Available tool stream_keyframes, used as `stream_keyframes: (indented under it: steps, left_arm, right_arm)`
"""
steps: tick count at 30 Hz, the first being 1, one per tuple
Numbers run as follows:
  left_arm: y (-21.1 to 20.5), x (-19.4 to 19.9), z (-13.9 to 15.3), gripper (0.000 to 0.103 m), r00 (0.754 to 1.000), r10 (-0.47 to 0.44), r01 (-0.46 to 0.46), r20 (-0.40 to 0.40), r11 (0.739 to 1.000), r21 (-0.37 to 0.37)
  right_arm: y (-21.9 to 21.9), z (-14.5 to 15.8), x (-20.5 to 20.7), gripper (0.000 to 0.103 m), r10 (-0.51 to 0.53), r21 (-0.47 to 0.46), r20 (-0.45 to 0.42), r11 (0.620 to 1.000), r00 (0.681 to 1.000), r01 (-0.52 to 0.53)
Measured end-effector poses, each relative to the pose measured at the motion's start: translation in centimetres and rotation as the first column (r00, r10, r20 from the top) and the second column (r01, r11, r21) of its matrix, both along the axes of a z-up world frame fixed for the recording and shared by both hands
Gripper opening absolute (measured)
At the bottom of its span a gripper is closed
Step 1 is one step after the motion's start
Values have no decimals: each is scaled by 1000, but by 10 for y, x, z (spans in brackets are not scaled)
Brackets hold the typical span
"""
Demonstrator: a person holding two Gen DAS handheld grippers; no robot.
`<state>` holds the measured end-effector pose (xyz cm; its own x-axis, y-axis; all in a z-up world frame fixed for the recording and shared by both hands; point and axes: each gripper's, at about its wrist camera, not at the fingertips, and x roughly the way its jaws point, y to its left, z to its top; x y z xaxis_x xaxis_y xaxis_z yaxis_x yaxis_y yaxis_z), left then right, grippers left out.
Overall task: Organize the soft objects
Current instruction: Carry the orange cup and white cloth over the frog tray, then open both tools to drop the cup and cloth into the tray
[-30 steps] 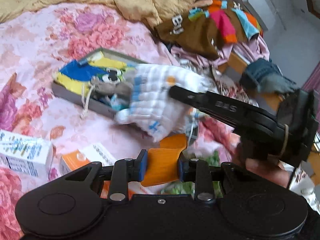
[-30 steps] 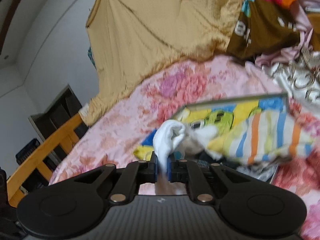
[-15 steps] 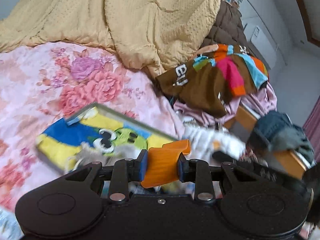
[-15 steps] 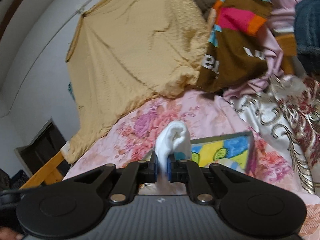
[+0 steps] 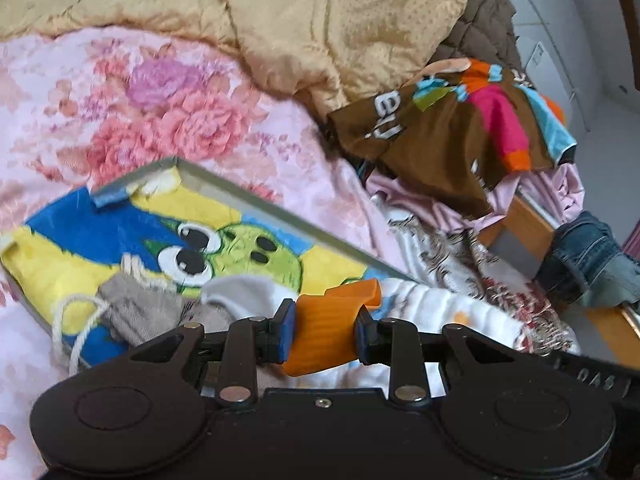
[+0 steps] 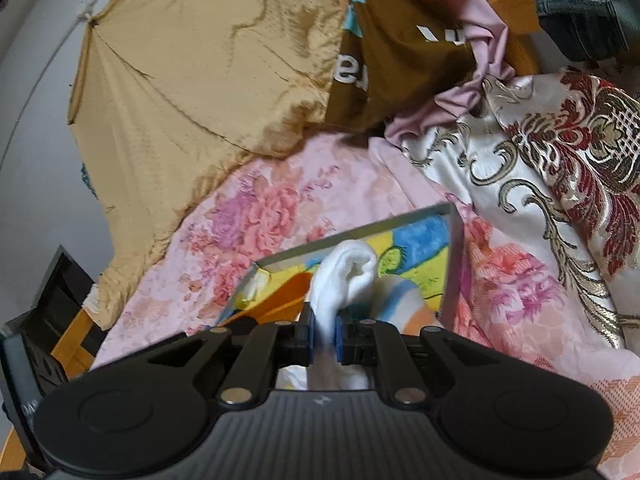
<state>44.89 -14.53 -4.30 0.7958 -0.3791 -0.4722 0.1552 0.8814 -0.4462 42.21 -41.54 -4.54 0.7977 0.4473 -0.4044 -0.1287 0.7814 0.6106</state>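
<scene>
Floral bed (image 5: 192, 120) carries a tray (image 5: 256, 200) already holding socks, while the left claw (image 5: 324, 338) clamps an orange piece (image 5: 328, 332) and the right claw (image 6: 324, 334) pinches a white sock (image 6: 344, 280) above it, unplaced

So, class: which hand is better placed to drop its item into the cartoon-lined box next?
Probably the right. The right gripper pinches the white sock directly over the box; the left gripper holds an orange piece nearer the box's edge.

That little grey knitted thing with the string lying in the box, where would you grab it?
Probably by the grey knitted pouch body, coming from above. It lies flat on the cartoon towel in the box, its bulk bunched and pinchable; the thin loose string would slip.
</scene>
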Motion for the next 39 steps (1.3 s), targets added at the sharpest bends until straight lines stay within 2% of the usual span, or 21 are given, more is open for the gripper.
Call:
stream_keyframes:
  steps: [4, 7, 13, 21, 29, 31, 35, 39]
  left_arm:
    - [4, 4, -14, 32, 999, 9, -9, -33, 1000, -4]
    - [3, 3, -18, 32, 999, 2, -2, -36, 1000, 11]
    - [2, 1, -16, 36, 999, 8, -8, -36, 1000, 21]
    - [4, -7, -8, 44, 999, 15, -14, -38, 999, 31]
    - [4, -19, 6, 53, 1000, 15, -14, -18, 998, 59]
    - [5, -23, 11, 55, 1000, 18, -18, -6, 997, 70]
    - [7, -31, 21, 66, 1000, 22, -23, 17, 996, 90]
    - [9, -37, 30, 69, 999, 28, -31, 29, 995, 99]
  right_arm:
    - [0, -3, 5, 12, -8, -10, -32, 1000, 999, 8]
    - [3, -5, 6, 12, -14, -53, -41, 999, 999, 12]
    - [4, -8, 10, 17, -18, -83, -73, 997, 997, 12]
    - [8, -4, 6, 22, -18, -124, -50, 992, 999, 12]
    - [13, 5, 1, 44, -3, -166, -28, 986, 1000, -2]
    - [14, 7, -1, 48, -1, -175, -22, 984, 1000, -3]
    - [13, 12, -4, 57, 0, -180, -7, 984, 1000, -1]
    - [11, 14, -6, 62, 0, -174, -1, 985, 1000, 0]
